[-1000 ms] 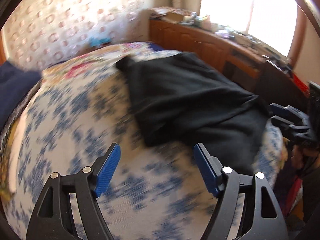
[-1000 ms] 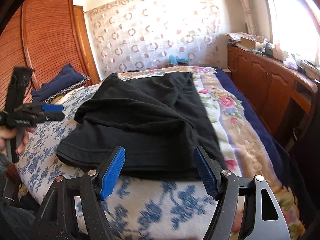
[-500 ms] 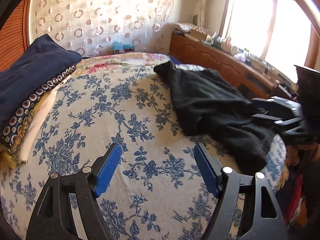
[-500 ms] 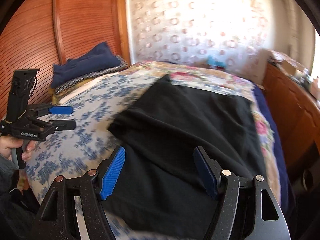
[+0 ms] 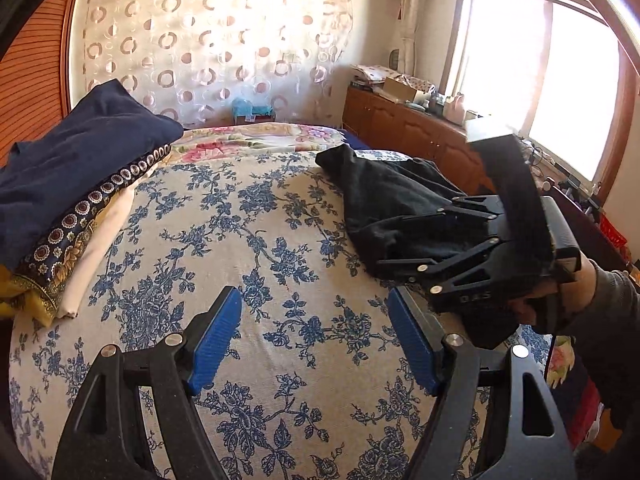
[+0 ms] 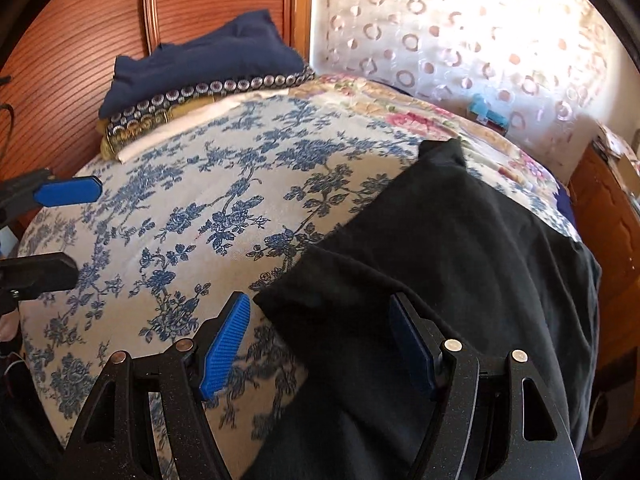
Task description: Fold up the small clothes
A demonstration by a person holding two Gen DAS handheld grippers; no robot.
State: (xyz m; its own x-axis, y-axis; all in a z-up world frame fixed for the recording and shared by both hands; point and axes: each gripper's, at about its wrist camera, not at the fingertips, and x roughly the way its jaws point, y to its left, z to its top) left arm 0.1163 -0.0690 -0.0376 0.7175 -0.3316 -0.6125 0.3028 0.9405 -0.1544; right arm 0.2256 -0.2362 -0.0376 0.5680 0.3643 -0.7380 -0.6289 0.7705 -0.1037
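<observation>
Left wrist view looks over a bed (image 5: 280, 240) spread with a cream cover printed in blue flowers. On it lies the crumpled black cloth garment (image 5: 392, 204), toward the window side of the bed and well apart from the stack of folded dark blue and patterned cloths (image 5: 72, 184) at the opposite side. The left gripper (image 5: 316, 340) hangs over bare cover beside the garment's near edge, its blue-padded jaws standing wide with nothing between them. The right gripper (image 5: 404, 248), held in a person's hand (image 5: 536, 300), reaches over the garment's near part.

From the right wrist view, the right gripper (image 6: 320, 344) has its jaws spread wide too, gripping nothing; a corner of the black garment (image 6: 460, 260) lies beneath them, and whether the pads touch the cloth I cannot tell.

The garment looks unfolded and bunched, so the task seems near its start. To do this step well, I judge each gripper should take one near corner or hem edge, pinching only the top layer cleanly, then draw the cloth flat toward the open middle of the bed before any fold, keeping both sides level so the edges meet
</observation>
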